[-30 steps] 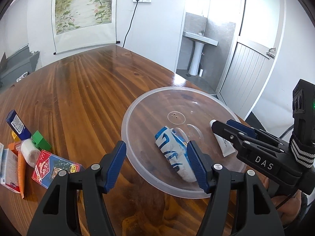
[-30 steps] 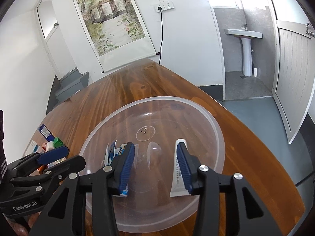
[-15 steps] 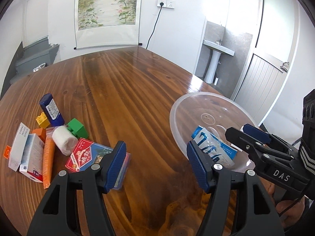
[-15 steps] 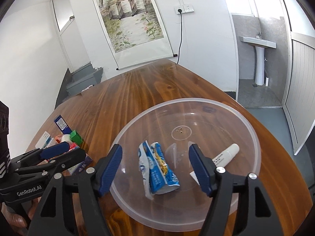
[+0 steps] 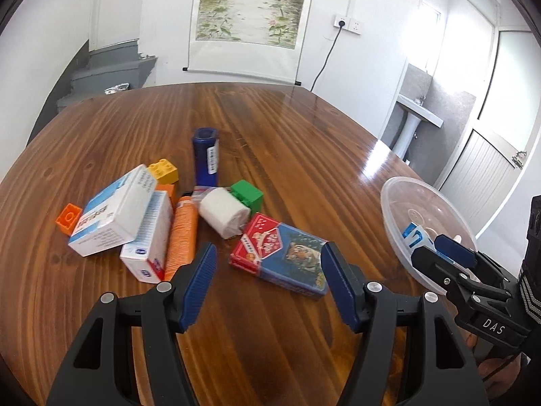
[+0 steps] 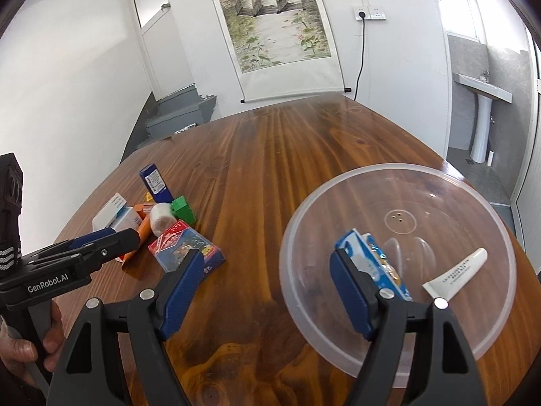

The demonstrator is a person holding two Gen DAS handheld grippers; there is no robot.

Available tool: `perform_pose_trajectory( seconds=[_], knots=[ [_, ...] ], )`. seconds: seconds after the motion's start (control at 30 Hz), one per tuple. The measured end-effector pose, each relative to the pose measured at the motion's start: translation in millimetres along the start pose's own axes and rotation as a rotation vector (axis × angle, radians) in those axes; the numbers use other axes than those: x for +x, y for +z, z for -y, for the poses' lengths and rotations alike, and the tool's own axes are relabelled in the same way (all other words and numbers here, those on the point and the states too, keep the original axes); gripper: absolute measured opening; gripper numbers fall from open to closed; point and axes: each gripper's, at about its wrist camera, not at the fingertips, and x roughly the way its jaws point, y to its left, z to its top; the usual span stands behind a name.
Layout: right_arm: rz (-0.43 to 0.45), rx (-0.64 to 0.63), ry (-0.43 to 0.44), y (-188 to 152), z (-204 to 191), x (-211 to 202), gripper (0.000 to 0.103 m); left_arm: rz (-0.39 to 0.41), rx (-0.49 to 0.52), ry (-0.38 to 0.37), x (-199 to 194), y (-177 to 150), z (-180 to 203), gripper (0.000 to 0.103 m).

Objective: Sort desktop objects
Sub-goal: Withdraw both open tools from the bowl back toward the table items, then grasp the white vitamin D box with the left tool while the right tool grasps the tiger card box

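Two items sit in the bowl (image 6: 395,182), lower right: pouch (image 6: 375,264) and tube (image 6: 456,272). The pile (image 5: 162,216) at mid-left of the desk (image 5: 287,142) is left. We hold both grippers, left (image 5: 268,284) and right (image 6: 267,291), jaws apart, empty.

The left gripper (image 5: 268,282) is held low and level, its blue-padded fingers (image 5: 199,284) spread wide with nothing between them. A bare hand (image 6: 23,348) grips its handle from below. Beside it, the right gripper (image 6: 267,291) also points forward, jaws wide apart and holding nothing, the two tools side by side.
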Motion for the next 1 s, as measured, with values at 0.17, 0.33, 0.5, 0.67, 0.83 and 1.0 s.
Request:
perform_pose_trajectory(
  seconds=[0.17,0.33,0.5,0.67,0.83,1.0],
  knots=[
    [-0.015,-0.027,0.032,-0.3,-19.5,9.5,0.081,0.022,-0.033,0.075,-10.3,-2.2,-35.5,0.068],
    [-0.032,-0.058,0.057,-1.2,-37.8,19.1,0.081,0.024,-0.046,0.162,-12.6,-5.4,-64.6,0.068],
    [-0.049,-0.080,0.072,-4.0,-52.7,27.5,0.081,0.006,-0.012,0.238,-6.2,-11.1,-83.3,0.068],
    [-0.070,-0.098,0.084,-6.4,-62.5,37.6,0.081,-0.021,0.010,0.286,5.9,-12.7,-98.3,0.068],
    [-0.090,-0.109,0.097,-7.8,-68.3,47.4,0.081,-0.043,0.061,0.351,16.8,-11.4,-109.9,0.068],
    [-0.105,-0.123,0.107,-7.1,-72.7,56.5,0.081,-0.075,0.096,0.391,31.2,-8.7,-117.4,0.068]
  ],
)
